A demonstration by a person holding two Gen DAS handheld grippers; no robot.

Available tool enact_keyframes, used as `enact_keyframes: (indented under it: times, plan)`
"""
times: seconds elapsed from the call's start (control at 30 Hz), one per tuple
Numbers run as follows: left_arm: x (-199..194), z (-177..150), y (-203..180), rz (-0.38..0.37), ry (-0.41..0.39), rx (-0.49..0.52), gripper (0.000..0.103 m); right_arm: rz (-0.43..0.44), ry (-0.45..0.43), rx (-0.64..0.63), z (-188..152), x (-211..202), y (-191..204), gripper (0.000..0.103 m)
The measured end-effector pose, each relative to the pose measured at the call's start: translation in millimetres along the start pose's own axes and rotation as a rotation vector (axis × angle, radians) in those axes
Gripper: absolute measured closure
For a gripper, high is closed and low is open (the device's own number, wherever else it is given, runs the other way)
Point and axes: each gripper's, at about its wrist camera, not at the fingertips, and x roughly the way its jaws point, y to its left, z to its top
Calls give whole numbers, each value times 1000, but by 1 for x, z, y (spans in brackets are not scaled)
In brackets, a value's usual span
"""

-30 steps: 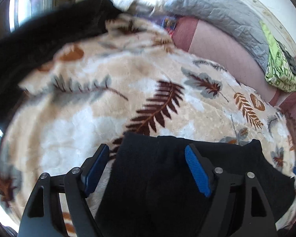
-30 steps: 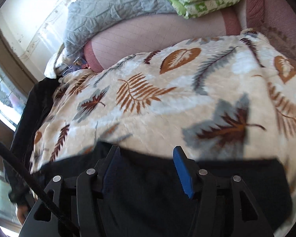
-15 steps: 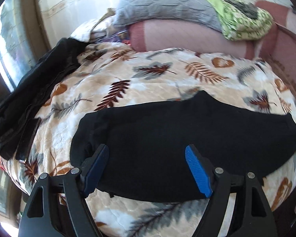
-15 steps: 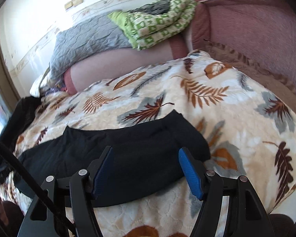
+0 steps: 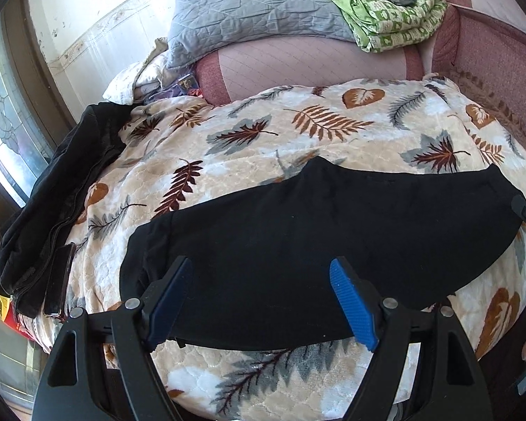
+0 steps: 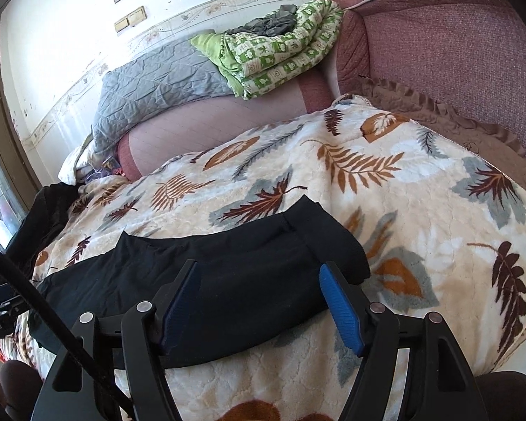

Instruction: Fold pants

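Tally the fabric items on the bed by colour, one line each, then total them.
Black: 2, the pants and a dark garment at the bed's edge.
Grey: 1, the quilt.
Green: 1, the checked blanket.
Leaf-print: 1, the bedspread.
Total: 5

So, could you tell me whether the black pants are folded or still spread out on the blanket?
Folded lengthwise. The black pants lie flat as one long strip on the leaf blanket, with no separate legs.
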Motion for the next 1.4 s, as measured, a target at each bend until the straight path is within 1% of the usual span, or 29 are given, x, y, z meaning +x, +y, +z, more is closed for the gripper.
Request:
enact_keyframes:
  times: [0.07, 0.13, 0.2, 0.27, 0.33, 0.37, 0.4, 0.5, 0.6, 0.67, 0.73, 0.8, 0.83, 0.9, 0.93, 1.0, 1.07, 1.23, 1.33, 1.4]
  plan:
    - [3, 0, -1, -8, 10, -1, 23, 1, -1, 1, 0, 0, 0, 26]
    - [6, 1, -1, -33, 24, -8, 23, 0, 6, 13, -1, 0, -2, 26]
    - [10, 9, -2, -110, 46, -21, 23, -11, 6, 27, -2, -3, -6, 26]
    - [14, 27, -6, -236, 64, -23, 23, -41, -8, 51, -4, -10, -13, 26]
    - [17, 45, -17, -323, 70, 4, 23, -64, -22, 78, -5, -17, -22, 26]
    - [17, 57, -28, -365, 68, 32, 23, -80, -24, 89, -7, -19, -27, 26]
    - [17, 66, -37, -390, 63, 58, 23, -91, -21, 97, -9, -20, -31, 26]
    - [17, 88, -78, -446, 56, 152, 23, -102, 4, 142, -13, -17, -43, 26]
    - [25, 99, -122, -521, 128, 223, 23, -105, 31, 141, -16, -11, -47, 26]
    - [33, 101, -147, -558, 162, 264, 23, -84, 49, 151, -17, -5, -48, 26]
    - [44, 104, -172, -581, 191, 311, 23, -57, 61, 167, -18, -1, -49, 26]
    - [64, 108, -203, -598, 236, 351, 23, -17, 78, 187, -19, 4, -49, 26]
    - [72, 110, -211, -603, 253, 353, 23, 1, 92, 192, -20, 8, -49, 26]
    - [93, 112, -229, -622, 312, 349, 23, 35, 123, 191, -22, 18, -46, 26]
    - [105, 114, -239, -642, 345, 336, 23, 43, 135, 192, -23, 22, -45, 26]
    - [118, 116, -253, -667, 378, 327, 23, 47, 145, 193, -25, 28, -44, 26]
    - [126, 119, -265, -677, 385, 338, 23, 45, 139, 181, -24, 30, -43, 25]
    - [136, 125, -293, -737, 414, 377, 23, 44, 133, 170, -23, 34, -42, 23]
    - [141, 126, -302, -744, 431, 388, 23, 49, 126, 184, -24, 35, -43, 22]
    - [142, 124, -306, -745, 435, 421, 23, 50, 121, 198, -21, 39, -46, 21]
